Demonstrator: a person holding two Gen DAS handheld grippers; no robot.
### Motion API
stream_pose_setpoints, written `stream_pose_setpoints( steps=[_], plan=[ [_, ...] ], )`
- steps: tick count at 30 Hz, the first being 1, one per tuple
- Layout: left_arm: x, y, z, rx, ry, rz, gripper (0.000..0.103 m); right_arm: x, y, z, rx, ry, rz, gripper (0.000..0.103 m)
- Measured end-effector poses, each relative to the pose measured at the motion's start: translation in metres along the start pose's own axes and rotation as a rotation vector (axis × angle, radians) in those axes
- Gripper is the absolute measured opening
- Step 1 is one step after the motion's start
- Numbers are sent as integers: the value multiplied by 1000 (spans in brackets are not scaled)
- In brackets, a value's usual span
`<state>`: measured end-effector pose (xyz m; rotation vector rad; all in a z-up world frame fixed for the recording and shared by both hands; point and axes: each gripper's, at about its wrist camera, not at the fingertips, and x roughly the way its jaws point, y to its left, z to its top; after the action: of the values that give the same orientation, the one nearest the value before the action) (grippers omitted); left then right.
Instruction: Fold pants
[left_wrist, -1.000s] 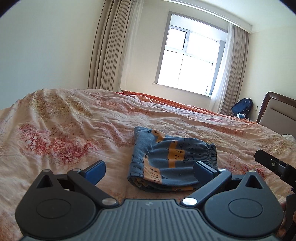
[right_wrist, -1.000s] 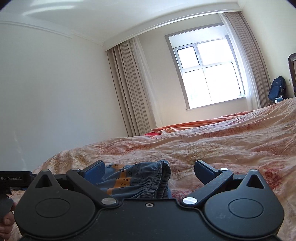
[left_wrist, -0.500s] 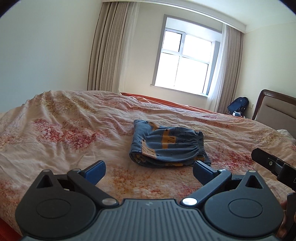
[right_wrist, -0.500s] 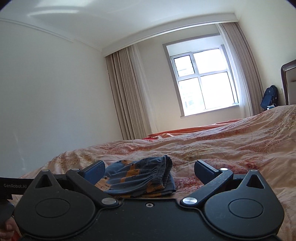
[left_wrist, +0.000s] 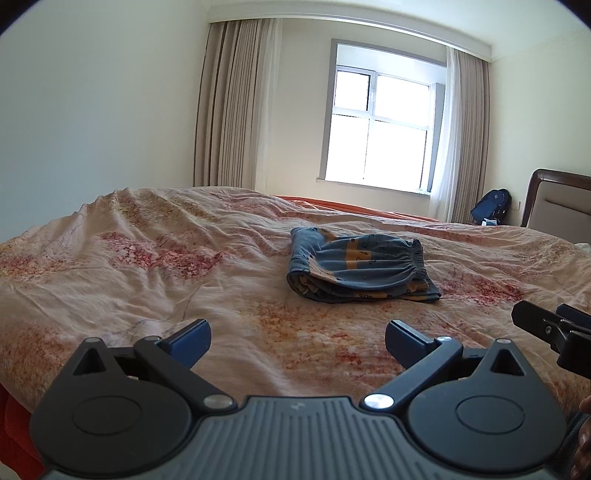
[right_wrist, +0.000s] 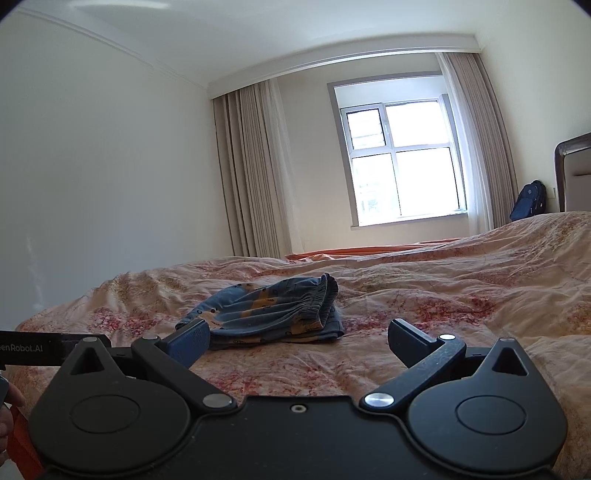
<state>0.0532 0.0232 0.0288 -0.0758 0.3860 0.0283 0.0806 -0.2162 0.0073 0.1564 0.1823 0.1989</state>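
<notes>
The blue pants with orange stripes (left_wrist: 356, 267) lie folded in a compact bundle on the bed, elastic waistband on top. They also show in the right wrist view (right_wrist: 269, 314), ahead and to the left. My left gripper (left_wrist: 295, 341) is open and empty, held well back from the pants above the bedspread. My right gripper (right_wrist: 297, 341) is open and empty, also back from the pants. Part of the right gripper (left_wrist: 554, 328) shows at the right edge of the left wrist view.
The floral pink bedspread (left_wrist: 147, 266) covers the bed, with an orange sheet (right_wrist: 369, 253) at the far side. A headboard (left_wrist: 557, 201) and a blue backpack (left_wrist: 491, 205) stand at the right. A window (left_wrist: 380, 129) and curtains are behind.
Both grippers have pulled back and up from the folded pants, which now lie farther away. The pants have not moved.
</notes>
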Motion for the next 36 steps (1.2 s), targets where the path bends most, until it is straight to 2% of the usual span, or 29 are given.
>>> stream_pose_setpoints(
  steps=[14, 36],
  plan=[
    [13, -4, -20, 45, 14, 13, 102, 10, -1, -24, -31, 38, -13, 103],
    [22, 2, -24, 40, 34, 18, 103, 18, -3, -27, -30, 63, -19, 103]
  ],
)
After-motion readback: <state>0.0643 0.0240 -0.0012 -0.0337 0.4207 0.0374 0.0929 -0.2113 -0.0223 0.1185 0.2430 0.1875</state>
